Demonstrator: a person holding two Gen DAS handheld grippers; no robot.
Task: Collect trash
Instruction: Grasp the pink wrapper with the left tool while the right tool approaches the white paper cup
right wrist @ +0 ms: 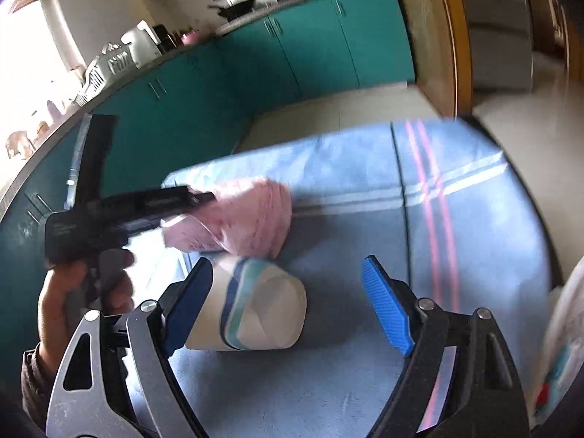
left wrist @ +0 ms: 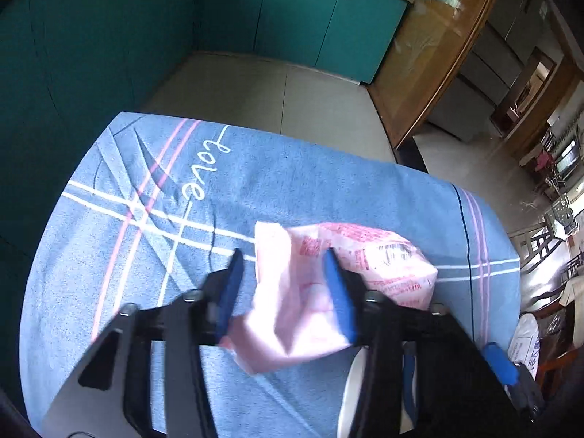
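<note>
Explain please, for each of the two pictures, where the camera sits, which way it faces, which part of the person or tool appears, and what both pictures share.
Left wrist: sits on the left gripper, faces down over the blue cloth; its blue fingers flank the pink wrapper.
Right wrist: sits on the right gripper, faces down at the paper cup lying between open fingers; a hand holding the left gripper shows.
Shared: pink wrapper, blue cloth, teal cabinets.
</note>
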